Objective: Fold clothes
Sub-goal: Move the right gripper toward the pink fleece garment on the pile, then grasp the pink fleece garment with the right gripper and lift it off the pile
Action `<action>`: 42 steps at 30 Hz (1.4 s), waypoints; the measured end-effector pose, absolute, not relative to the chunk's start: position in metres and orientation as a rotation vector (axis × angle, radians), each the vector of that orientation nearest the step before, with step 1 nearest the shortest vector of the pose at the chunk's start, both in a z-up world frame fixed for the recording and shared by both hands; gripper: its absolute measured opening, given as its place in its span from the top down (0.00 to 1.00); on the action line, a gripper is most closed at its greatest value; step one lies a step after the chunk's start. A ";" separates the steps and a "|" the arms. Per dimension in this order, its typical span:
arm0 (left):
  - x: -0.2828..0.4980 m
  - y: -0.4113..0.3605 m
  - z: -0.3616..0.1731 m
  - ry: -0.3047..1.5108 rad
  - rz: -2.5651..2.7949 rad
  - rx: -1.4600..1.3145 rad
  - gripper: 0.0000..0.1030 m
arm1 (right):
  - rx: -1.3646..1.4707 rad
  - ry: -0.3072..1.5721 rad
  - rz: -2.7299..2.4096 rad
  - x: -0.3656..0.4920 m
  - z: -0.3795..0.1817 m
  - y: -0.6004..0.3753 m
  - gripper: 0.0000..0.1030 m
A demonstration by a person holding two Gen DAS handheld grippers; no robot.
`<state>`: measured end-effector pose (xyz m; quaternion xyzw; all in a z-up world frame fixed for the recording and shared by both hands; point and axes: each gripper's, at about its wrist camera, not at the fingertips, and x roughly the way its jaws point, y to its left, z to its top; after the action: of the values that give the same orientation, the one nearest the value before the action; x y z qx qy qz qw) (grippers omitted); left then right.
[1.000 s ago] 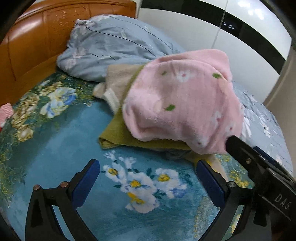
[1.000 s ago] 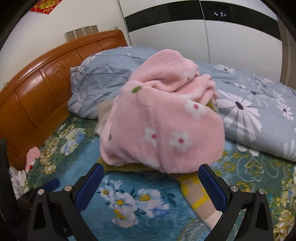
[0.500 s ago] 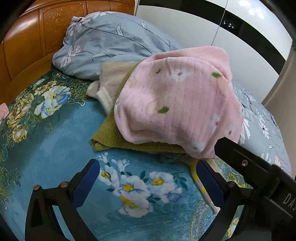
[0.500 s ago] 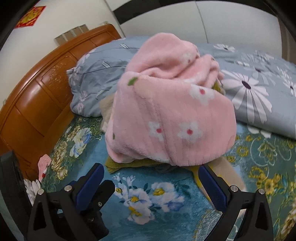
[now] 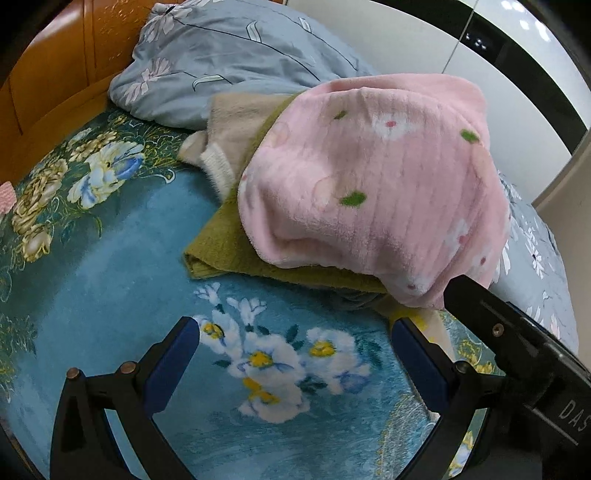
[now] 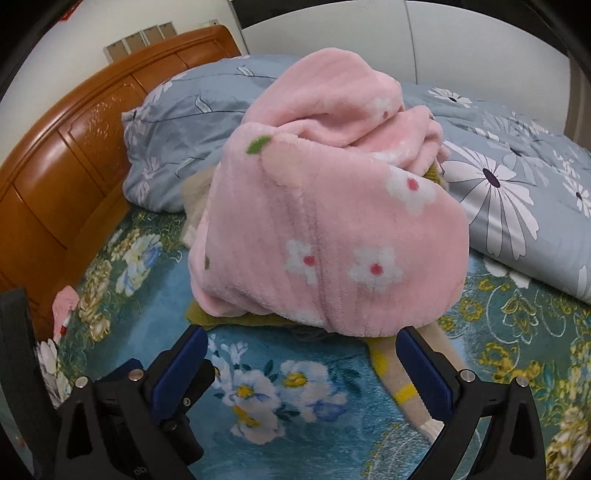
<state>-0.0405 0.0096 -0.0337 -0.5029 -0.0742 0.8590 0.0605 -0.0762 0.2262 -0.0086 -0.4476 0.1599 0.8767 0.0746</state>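
Clothes heaped on the bed [image 5: 110,288], pink fleece [image 5: 373,192] topmost and unfolded; my left gripper [image 5: 295,354] and right gripper [image 6: 303,362] hover before it, jaws wide, empty; I judge a hem needs pinching.

Pink floral fleece garment [image 6: 325,229] crumpled atop olive [image 5: 236,251] and beige clothes [image 5: 236,122].

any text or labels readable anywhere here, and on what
"DAS", white letters on the right gripper's black body, cut off at the edge of the left wrist view.
Faint embossed letters low on the left gripper's body in the right wrist view: too small to read.
Red wall hanging above the headboard: mostly out of frame, unreadable.
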 end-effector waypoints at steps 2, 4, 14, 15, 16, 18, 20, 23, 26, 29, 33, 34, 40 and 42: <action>-0.040 0.010 -0.033 -0.203 2.597 -1.522 0.00 | -1.358 0.473 2.620 -0.076 -0.010 0.226 0.00; -0.039 0.011 -0.031 -0.186 2.590 -1.514 0.00 | -1.369 0.484 2.611 -0.076 -0.011 0.226 0.00; -0.032 -0.008 -0.027 -0.194 2.558 -1.495 0.00 | -1.353 0.488 2.573 -0.078 -0.011 0.220 0.00; -0.031 -0.013 -0.027 -0.205 2.563 -1.496 0.00 | -1.352 0.482 2.581 -0.079 -0.011 0.219 0.00; -0.029 -0.017 -0.029 -0.214 2.566 -1.502 0.00 | -1.353 0.479 2.593 -0.082 -0.011 0.216 0.00; -0.025 -0.026 -0.033 -0.230 2.572 -1.513 0.00 | -1.351 0.479 2.609 -0.087 -0.011 0.214 0.00; -0.019 -0.035 -0.034 -0.239 2.588 -1.510 0.00 | -1.338 0.495 2.604 -0.095 -0.010 0.217 0.00; -0.005 -0.052 -0.038 -0.300 2.615 -1.488 0.00 | -1.306 0.547 2.573 -0.111 -0.006 0.225 0.00; 0.010 -0.068 -0.050 -0.355 2.624 -1.476 0.00 | -1.332 0.579 2.536 -0.135 -0.003 0.229 0.00; 0.027 -0.082 -0.059 -0.376 2.664 -1.446 0.00 | -1.369 0.569 2.510 -0.156 -0.007 0.225 0.00; 0.033 -0.098 -0.066 -0.462 2.647 -1.467 0.00 | -1.443 0.629 2.413 -0.174 -0.019 0.223 0.51; 0.035 -0.102 -0.068 -0.484 2.643 -1.472 0.00 | -1.450 0.705 2.386 -0.173 -0.022 0.227 0.69; 0.043 -0.126 -0.079 -0.613 2.613 -1.501 0.00 | -1.285 0.947 2.475 -0.111 0.005 0.252 0.82; 0.046 -0.134 -0.083 -0.657 2.601 -1.510 0.00 | -1.264 0.842 2.512 -0.072 0.016 0.257 0.83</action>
<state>0.0459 -0.1340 -0.0832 -0.4901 -0.2132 0.8446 0.0315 -0.0723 0.2571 0.0163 -0.4285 0.2855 0.8511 0.1029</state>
